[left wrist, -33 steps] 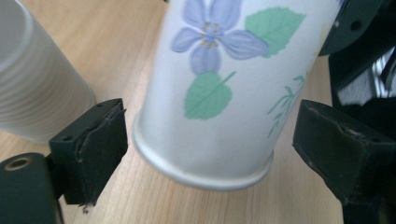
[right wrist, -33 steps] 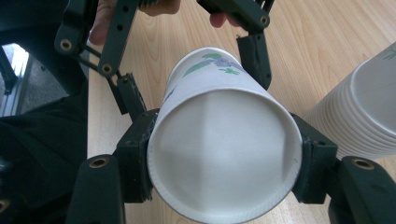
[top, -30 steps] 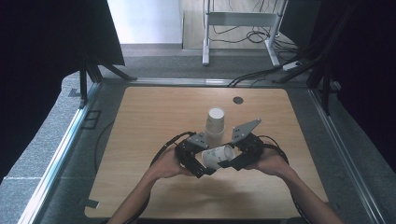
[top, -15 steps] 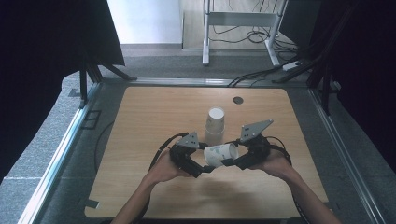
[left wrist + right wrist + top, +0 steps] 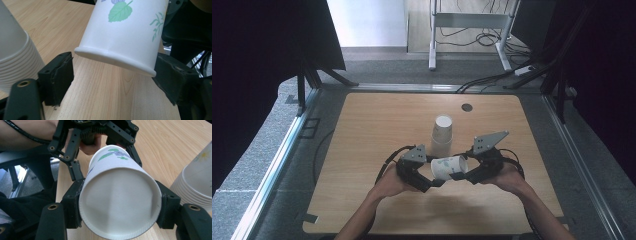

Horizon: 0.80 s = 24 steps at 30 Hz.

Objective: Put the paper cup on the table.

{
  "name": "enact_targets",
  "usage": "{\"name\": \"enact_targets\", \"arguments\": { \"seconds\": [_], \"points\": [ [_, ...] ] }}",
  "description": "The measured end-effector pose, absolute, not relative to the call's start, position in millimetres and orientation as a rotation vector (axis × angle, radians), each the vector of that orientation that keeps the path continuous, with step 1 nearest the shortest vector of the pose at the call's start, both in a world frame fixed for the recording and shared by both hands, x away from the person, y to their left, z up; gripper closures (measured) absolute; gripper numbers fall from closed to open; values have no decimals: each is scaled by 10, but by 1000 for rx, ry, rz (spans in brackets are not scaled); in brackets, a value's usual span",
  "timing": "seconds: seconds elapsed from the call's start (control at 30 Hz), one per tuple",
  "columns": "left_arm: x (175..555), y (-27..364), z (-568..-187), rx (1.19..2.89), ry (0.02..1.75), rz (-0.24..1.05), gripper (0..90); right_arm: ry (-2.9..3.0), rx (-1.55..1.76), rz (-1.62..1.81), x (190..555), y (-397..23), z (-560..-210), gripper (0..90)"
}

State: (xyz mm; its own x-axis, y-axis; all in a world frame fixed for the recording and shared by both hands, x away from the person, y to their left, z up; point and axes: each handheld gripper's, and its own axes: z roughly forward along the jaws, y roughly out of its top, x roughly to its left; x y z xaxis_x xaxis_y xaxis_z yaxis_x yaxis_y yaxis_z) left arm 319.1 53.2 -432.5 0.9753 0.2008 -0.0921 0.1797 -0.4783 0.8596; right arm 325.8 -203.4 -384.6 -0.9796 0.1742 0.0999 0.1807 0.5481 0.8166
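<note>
A white paper cup [image 5: 449, 166] printed with leaves lies on its side in the air above the wooden table [image 5: 362, 130]. My right gripper [image 5: 460, 175] is shut on it; in the right gripper view its pads [image 5: 72, 202] press both sides of the cup's near end [image 5: 120, 202]. My left gripper [image 5: 434, 181] faces it from the left. Its jaws have just been closing around the cup's other end [image 5: 117, 37], and its pads [image 5: 60, 75] stand beside the rim without squeezing it. A stack of cups [image 5: 442, 132] stands upside down just beyond.
The stack of cups [image 5: 15, 60] sits close to the left gripper's side and also near the right gripper [image 5: 197, 185]. A dark round hole [image 5: 467, 107] marks the table's far side. Metal rails [image 5: 287, 150] and cables border the table.
The two grippers have drawn slightly apart sideways, with the cup still between them. The left jaws stand narrower around the cup's end than before.
</note>
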Motion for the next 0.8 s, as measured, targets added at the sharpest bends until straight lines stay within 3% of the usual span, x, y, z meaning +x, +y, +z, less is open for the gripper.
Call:
{"name": "enact_targets", "arguments": {
  "seconds": [0.8],
  "points": [
    [3190,577,-4352,2054,222,19,410,-2734,-315,-1426,3320,-2056,-3884,356]
  ]
}}
